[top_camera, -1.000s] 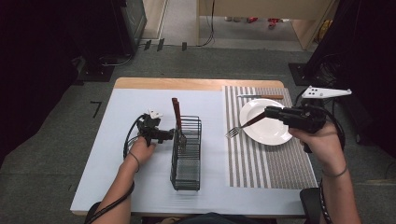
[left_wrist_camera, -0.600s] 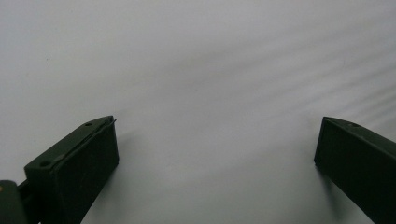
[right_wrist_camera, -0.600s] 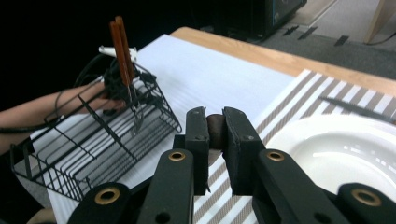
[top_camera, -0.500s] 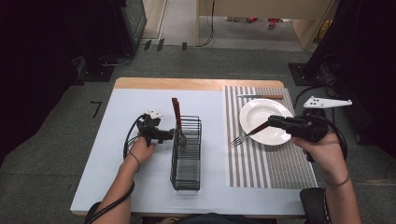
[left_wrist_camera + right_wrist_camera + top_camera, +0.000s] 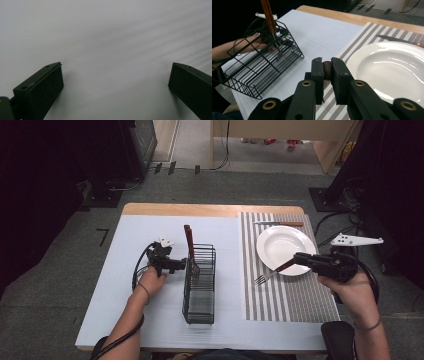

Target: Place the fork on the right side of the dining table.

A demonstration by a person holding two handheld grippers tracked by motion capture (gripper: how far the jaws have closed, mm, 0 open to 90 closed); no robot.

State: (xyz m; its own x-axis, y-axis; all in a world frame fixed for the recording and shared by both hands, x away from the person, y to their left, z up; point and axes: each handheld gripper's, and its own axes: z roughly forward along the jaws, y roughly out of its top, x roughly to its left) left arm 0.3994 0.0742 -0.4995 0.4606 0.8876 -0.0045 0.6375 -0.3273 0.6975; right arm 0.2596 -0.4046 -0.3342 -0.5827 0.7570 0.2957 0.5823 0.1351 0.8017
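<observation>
Fork (image 5: 270, 274) in play, gripped by its brown handle in the right gripper (image 5: 299, 259), whose jaws clamp tight on the handle end, as the right gripper view confirms with the rounded brown tip pinched between the pads (image 5: 317, 71). The tines hang low over the striped placemat (image 5: 280, 305), just beside the white plate (image 5: 280, 245) on its near left side. The step in hand looks like laying this fork down beside the plate, so the smart play is to bring the tines to the mat first, level the handle, keep it parallel to the stripes and clear of the plate rim, and only then ease the jaws apart.

The left gripper (image 5: 185, 265) sits at the wire cutlery basket (image 5: 200, 292), apparently steadying it; its jaws stand wide over the pale table cover (image 5: 125, 285) in the left gripper view, with nothing between them. One brown-handled utensil (image 5: 189, 242) stands in the basket. A knife (image 5: 277, 223) lies on the mat behind the plate.

As for the fork itself: slim, silver metal tines and neck, dark reddish-brown handle, tilted down toward the mat.
</observation>
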